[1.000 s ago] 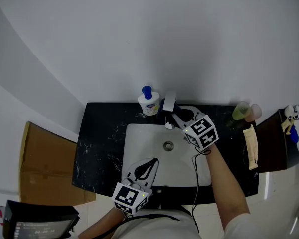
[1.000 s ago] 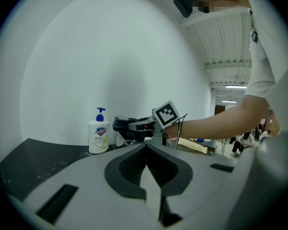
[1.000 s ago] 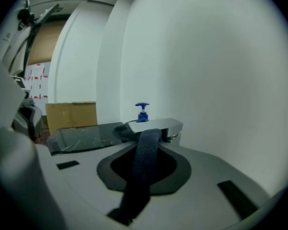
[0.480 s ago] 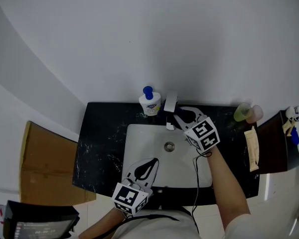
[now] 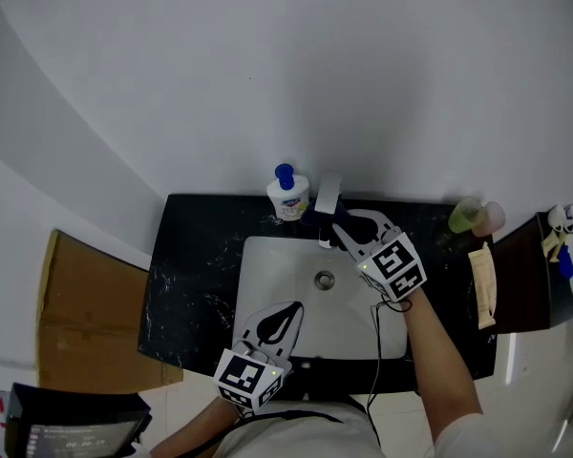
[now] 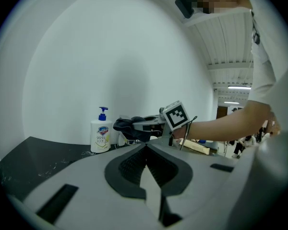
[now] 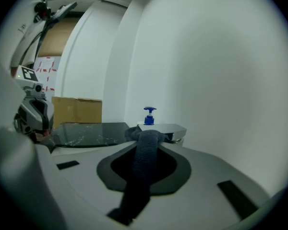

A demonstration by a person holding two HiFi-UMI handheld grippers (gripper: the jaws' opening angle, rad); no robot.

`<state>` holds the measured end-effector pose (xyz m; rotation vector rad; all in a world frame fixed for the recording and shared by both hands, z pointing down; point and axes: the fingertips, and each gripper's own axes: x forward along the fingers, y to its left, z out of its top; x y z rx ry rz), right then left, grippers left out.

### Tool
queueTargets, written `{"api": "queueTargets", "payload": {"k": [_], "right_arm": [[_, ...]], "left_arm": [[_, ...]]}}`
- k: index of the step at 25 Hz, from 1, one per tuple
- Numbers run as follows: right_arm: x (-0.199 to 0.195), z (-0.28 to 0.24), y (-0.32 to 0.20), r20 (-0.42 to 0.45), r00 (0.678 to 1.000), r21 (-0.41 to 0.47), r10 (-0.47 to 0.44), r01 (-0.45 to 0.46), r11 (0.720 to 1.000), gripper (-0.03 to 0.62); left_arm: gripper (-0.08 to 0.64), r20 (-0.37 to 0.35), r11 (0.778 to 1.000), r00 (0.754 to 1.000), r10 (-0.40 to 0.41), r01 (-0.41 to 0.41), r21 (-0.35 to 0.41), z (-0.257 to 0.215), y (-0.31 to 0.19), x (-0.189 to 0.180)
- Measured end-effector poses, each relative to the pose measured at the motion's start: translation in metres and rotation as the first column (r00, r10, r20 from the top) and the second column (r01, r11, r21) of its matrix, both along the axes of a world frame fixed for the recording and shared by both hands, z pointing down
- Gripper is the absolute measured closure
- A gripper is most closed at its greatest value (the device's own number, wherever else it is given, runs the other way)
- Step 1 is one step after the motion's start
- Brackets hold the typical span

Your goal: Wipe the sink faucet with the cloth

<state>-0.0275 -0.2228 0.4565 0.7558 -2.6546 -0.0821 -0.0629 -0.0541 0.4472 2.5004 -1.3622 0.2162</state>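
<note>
A black marbled counter [image 5: 186, 284] runs along a white wall, and a cardboard box [image 5: 76, 318] sits off its left edge. A white sink [image 5: 277, 284] fills the counter's middle. Over the sink's back edge the right gripper [image 5: 342, 229] points at the faucet [image 5: 327, 194], which stands at the middle of the counter's back edge. The gripper's jaws are clamped on a dark blue cloth [image 7: 145, 152], whose bunched front end lies against the faucet's spout. The left gripper [image 5: 285, 315] hangs over the sink's front edge with its jaws closed together and nothing between them. A soap bottle [image 5: 287, 197] with a blue pump stands just beside the faucet, on its left.
</note>
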Motion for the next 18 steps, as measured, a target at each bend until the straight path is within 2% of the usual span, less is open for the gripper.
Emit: {"api": "queueTargets", "payload": {"k": [4, 7, 10, 14, 18], "right_arm": [[-0.006, -0.007, 0.020, 0.014, 0.999, -0.002, -0.049, 0.049, 0.999, 0.538], [-0.010, -0.005, 0.016, 0.002, 0.999, -0.005, -0.046, 0.046, 0.999, 0.538], [-0.004, 0.007, -0.004, -0.042, 0.999, -0.013, -0.006, 0.005, 1.000, 0.538], [0.010, 0.007, -0.040, -0.062, 0.996, -0.008, 0.070, -0.071, 0.997, 0.538], [0.014, 0.007, -0.051, -0.067, 0.992, -0.019, 0.104, -0.105, 0.994, 0.538]], "left_arm": [[0.558, -0.001, 1.000, 1.000, 0.005, -0.005, -0.001, -0.001, 0.000, 0.004], [0.558, -0.004, 1.000, 1.000, 0.003, -0.003, -0.001, -0.001, 0.000, 0.003], [0.558, -0.003, 1.000, 1.000, -0.003, 0.003, -0.003, -0.001, 0.001, 0.001], [0.558, 0.000, 1.000, 1.000, -0.018, 0.018, -0.004, 0.000, 0.003, -0.004], [0.558, 0.002, 1.000, 1.000, -0.027, 0.027, 0.002, -0.002, 0.008, -0.007]]}}
